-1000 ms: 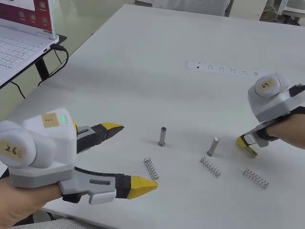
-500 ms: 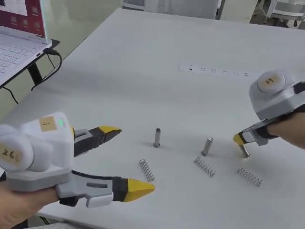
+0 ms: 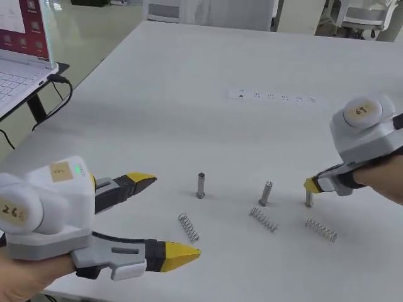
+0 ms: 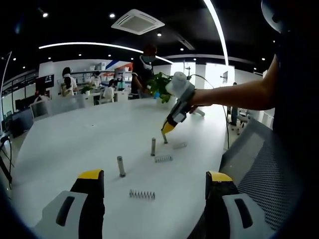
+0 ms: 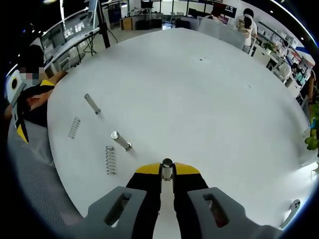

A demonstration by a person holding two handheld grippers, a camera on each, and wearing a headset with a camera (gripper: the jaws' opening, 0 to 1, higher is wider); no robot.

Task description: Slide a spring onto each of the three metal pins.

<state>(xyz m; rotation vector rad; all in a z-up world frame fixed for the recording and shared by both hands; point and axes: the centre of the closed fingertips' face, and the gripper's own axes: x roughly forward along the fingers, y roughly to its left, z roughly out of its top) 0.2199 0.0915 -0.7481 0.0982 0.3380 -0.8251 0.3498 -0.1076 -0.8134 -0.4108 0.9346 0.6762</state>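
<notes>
In the head view, the white surface [image 3: 189,94] carries a white power strip [image 3: 277,97] towards its far side. A laptop [image 3: 19,56] sits off its left edge and office chairs [image 3: 371,12] stand beyond it. The left claw [image 3: 171,216] hovers with its jaws spread wide, holding nothing. The right claw [image 3: 313,186] is pinched on the gripped pin [image 3: 309,200], which stands upright. The middle pin [image 3: 266,193] and the far pin [image 3: 201,185] stand free, and each has a spring flat just in front of it: the first spring [image 3: 187,227], second spring [image 3: 263,219] and third spring [image 3: 320,229]. The left gripper view looks across the surface [image 4: 75,129] to an open office with strip lights, a ceiling vent [image 4: 137,21], a plant [image 4: 159,84] and people standing. The right gripper view shows the jaws closed around the gripped pin [image 5: 167,163], with desks and monitors past the surface [image 5: 199,84].
</notes>
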